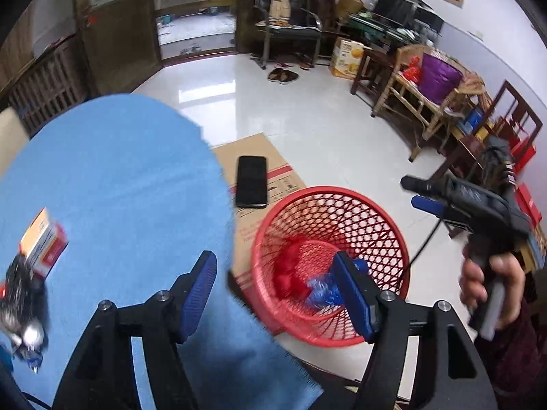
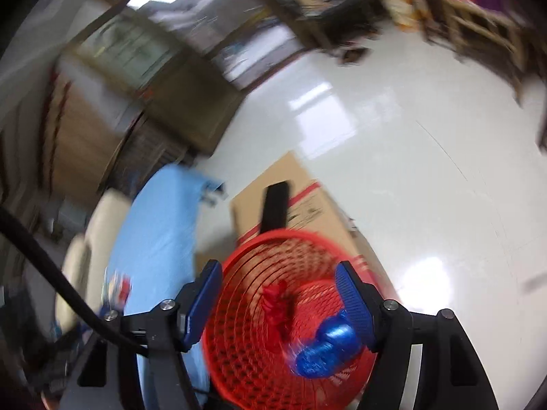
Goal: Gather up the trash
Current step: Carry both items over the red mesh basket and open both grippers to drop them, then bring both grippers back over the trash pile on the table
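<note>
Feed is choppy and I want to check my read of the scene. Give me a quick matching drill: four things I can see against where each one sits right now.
Things:
1. black phone
2. blue crinkly wad
3. small orange and white box
4. red basket

Places:
A. inside the red basket
B. on the blue cloth-covered table
C. on the flat cardboard box
D. beside the table, against the cardboard box

Pairs: 1-C, 2-A, 3-B, 4-D
</note>
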`<state>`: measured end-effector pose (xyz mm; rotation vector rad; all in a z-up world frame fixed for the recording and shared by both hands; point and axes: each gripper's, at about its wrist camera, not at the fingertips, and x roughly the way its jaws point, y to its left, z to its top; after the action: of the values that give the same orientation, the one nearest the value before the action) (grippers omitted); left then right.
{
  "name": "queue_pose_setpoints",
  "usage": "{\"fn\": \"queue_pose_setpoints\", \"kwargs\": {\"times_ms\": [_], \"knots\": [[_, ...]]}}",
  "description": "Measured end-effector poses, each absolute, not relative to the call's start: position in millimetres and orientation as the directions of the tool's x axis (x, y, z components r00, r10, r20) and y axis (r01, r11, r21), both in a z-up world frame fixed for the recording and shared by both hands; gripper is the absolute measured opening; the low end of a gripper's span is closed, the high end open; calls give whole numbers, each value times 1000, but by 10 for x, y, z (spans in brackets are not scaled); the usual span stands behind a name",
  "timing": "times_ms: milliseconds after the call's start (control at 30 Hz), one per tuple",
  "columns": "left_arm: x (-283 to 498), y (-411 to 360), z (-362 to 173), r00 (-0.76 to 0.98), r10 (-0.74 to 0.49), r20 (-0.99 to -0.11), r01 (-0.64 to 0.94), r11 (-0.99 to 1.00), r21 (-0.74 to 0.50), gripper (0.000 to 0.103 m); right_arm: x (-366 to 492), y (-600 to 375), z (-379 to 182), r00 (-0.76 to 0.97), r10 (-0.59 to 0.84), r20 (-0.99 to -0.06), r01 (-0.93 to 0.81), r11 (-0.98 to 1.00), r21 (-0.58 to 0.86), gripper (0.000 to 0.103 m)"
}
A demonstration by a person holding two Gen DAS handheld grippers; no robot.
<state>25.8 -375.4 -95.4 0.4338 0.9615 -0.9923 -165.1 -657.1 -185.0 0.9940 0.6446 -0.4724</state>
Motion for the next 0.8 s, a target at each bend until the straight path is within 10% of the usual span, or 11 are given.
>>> {"fn": "queue_pose_setpoints", "kwargs": {"times_ms": [267, 800], "knots": [[476, -2794, -831, 324, -484, -813, 767, 637, -73, 71, -1651, -6817, -2551, 701, -21, -713, 706, 166, 689, 73], [839, -1094, -694, 545, -373, -751, 473, 876, -92, 71, -1506, -6450, -2258, 617, -174, -768, 784, 227, 578, 73]]}}
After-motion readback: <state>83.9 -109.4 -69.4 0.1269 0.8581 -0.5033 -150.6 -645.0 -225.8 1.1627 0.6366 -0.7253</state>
